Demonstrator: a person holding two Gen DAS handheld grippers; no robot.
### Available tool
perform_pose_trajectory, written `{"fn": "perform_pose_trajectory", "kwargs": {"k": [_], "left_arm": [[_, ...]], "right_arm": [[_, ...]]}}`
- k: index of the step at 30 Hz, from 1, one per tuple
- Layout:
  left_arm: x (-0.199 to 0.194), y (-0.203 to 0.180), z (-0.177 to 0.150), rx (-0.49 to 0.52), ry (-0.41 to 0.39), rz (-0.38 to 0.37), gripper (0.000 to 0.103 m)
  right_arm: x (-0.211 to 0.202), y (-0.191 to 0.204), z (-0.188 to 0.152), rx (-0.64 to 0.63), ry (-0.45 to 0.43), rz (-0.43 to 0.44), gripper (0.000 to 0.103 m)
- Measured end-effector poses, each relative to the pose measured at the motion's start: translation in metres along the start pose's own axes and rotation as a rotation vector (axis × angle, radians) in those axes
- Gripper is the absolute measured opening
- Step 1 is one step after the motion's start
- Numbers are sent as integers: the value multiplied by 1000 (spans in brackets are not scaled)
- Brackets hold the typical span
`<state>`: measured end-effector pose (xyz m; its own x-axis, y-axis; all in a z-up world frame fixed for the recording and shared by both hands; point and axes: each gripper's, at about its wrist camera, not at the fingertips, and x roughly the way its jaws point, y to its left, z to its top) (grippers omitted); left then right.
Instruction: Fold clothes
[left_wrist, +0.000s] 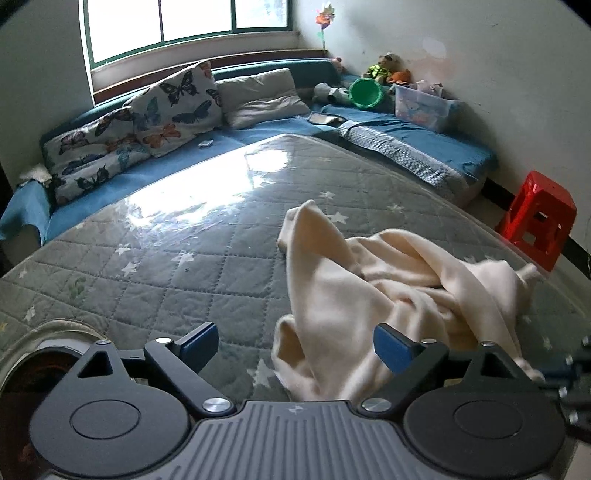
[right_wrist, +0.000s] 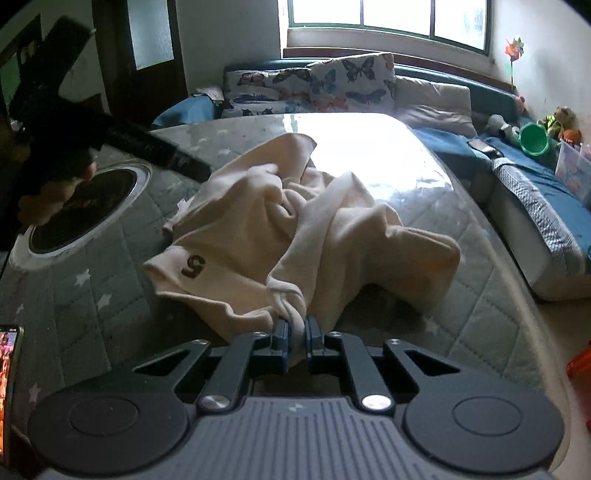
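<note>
Cream garment heaped on your quilted table, pinched at one end only

Your grey star-quilted table (left_wrist: 207, 266) fills both views under a glossy clear cover, with a blue bench (left_wrist: 413, 129) carrying butterfly cushions (left_wrist: 173, 107) behind it and a red stool (left_wrist: 535, 225) off its far right edge. The cream garment (right_wrist: 295, 225) lies crumpled across the table's middle, a brown "5" (right_wrist: 192, 266) showing on the side nearest a round inset (right_wrist: 83, 210) in the table. Your right gripper (right_wrist: 296, 341) has its jaws closed tight on a bunched fold at the near edge. Your left gripper (left_wrist: 295, 345) hangs just above the table with jaws spread wide, holding nothing, the cloth lying between and beyond its right finger
</note>
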<state>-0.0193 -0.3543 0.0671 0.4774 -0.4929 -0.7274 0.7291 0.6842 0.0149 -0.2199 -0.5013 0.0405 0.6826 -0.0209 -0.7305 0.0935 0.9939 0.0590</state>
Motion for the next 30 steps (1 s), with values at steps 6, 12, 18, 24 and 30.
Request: {"fn": "perform_pose_trajectory", "kwargs": {"k": [6,12,18,24,30], "left_arm": [[23,5,15,-17,0,18,93],[45,1,28,-17,24,5,93],[63,-2,30,-19,55,-34,69],[67,-3,28,-29,60,-83,16],[60,2,28,-29,30,-81,4]], "right_arm": [[1,-4,-3,20,-2,3,7],[2,-7,-8,38,-7,6,8],[1,-12,-9,59,-13,5,9],[3,-22,-5,96,-11,26,11],[8,-30,1,104,-14,63,8]]}}
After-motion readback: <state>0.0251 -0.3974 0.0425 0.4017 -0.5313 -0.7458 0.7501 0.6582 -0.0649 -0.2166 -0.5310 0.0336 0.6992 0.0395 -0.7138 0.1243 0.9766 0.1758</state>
